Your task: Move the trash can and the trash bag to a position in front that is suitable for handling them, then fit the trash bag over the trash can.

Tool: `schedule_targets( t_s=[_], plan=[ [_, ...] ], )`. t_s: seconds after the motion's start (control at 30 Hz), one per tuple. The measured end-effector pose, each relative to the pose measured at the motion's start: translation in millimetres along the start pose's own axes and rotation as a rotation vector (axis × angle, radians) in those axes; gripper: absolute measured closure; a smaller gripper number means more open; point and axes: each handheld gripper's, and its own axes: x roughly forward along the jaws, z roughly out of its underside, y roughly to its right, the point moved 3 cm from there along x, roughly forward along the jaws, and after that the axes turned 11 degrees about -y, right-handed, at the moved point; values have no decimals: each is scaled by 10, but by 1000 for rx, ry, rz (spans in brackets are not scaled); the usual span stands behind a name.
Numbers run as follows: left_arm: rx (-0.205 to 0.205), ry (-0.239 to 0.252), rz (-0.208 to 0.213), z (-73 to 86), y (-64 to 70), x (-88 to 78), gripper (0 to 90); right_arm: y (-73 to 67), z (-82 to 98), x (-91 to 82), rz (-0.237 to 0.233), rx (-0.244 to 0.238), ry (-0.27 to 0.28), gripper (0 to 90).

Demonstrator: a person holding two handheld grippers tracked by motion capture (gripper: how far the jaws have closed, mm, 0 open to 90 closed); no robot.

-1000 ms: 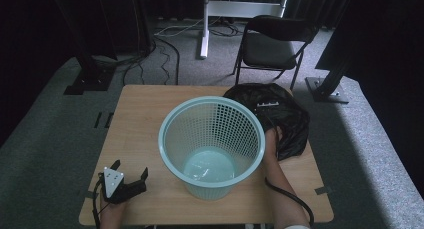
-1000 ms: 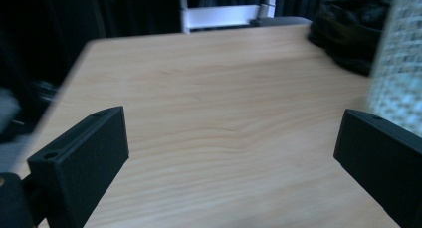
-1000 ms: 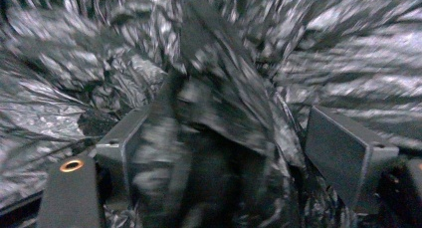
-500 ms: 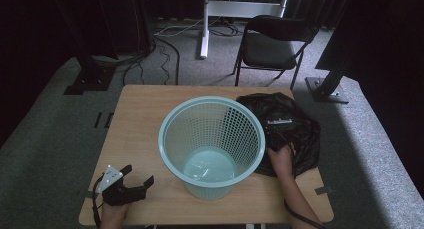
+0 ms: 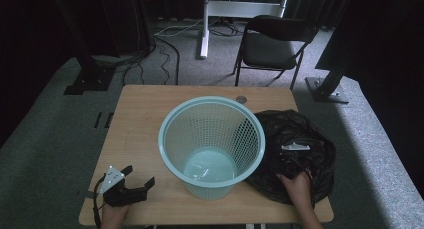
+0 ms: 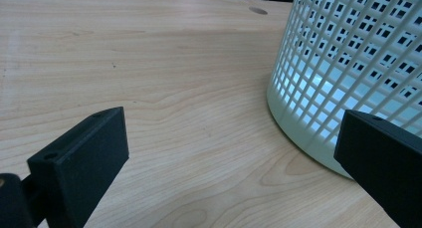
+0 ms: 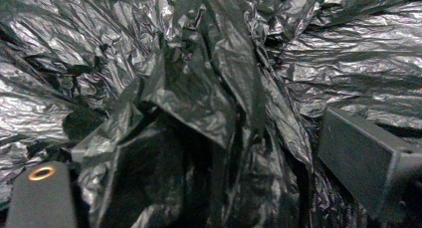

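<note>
Down at seven o'clock on the wooden table (image 5: 135, 109), near its front-left corner, the left gripper (image 5: 139, 178) rests on the wood with its jaws spread wide and nothing between them. They point toward two o'clock, at the foot of the pale green mesh basket (image 5: 212, 139). Seen from the left gripper view (image 6: 229, 153), bare wood lies between the jaws and the basket (image 6: 358, 63) wall stands just beyond the right one, close but apart from it.

At the table's centre the basket stands upright, mouth up, with open wood from nine to twelve o'clock of it and a small round hole (image 5: 241, 99) in the tabletop at its one o'clock.

Touching the basket at three o'clock lies the crumpled black plastic bag (image 5: 300, 129), a loose heap with no clear long axis. It spreads from the basket's side nearly to the table's right edge and toward the front-right corner, leaving little free wood there. The right gripper (image 5: 292, 156) lies on top of it, pointing toward twelve o'clock, the hand (image 5: 296, 188) behind it at five o'clock. Its jaws have just been opening and now stand wide; in the right gripper view (image 7: 214, 158) a raised fold of the bag (image 7: 199, 88) stands between them, and I cannot tell whether the pads press on it.
</note>
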Motion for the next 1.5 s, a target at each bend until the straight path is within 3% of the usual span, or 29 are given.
schedule_targets(
  t_s=[0.1, 0.17, 0.3, 0.33, 0.4, 0.47, 0.6, 0.83, 0.9, 1.3, 1.33, 1.43, 1.5],
  plan=[
    [8, -6, -4, 9, 11, 11, 7, -9, 128, -58, -5, -10, 18, 141],
    [9, -7, 3, 12, 19, 14, 7, -28, 207, -80, -8, -15, 65, 196],
    [6, 7, 4, 15, 34, 22, 7, -107, 311, -104, -33, -57, 166, 480],
    [4, 15, -4, 17, 31, 22, 7, -107, 311, -104, -33, -57, 166, 480],
    [-2, 21, -2, 18, 19, 26, 7, -140, 292, -103, -50, -70, 176, 647],
    [-4, 28, -13, 21, 11, 24, 7, -144, 280, -97, -52, -74, 178, 671],
    [-7, 25, -4, 33, 2, 26, 7, -147, 235, -75, -66, -73, 180, 808],
    [-5, 20, -1, 37, 3, 40, 7, -101, 217, -93, -91, -41, 180, 827],
    [-3, 25, -1, 37, 1, 41, 7, -80, 205, -171, -107, -43, 192, 830],
    [-5, 26, -7, 36, -8, 42, 7, 52, 49, -783, -98, 8, 386, 843],
    [-5, 25, -9, 38, -10, 44, 7, 78, 22, -907, -94, 9, 423, 843],
    [-7, 22, -6, 40, -10, 47, 7, 107, -3, -1035, -90, 9, 457, 843],
    [-6, 22, -6, 37, -9, 48, 7, 152, -32, -1238, -85, 7, 513, 843]
  ],
)
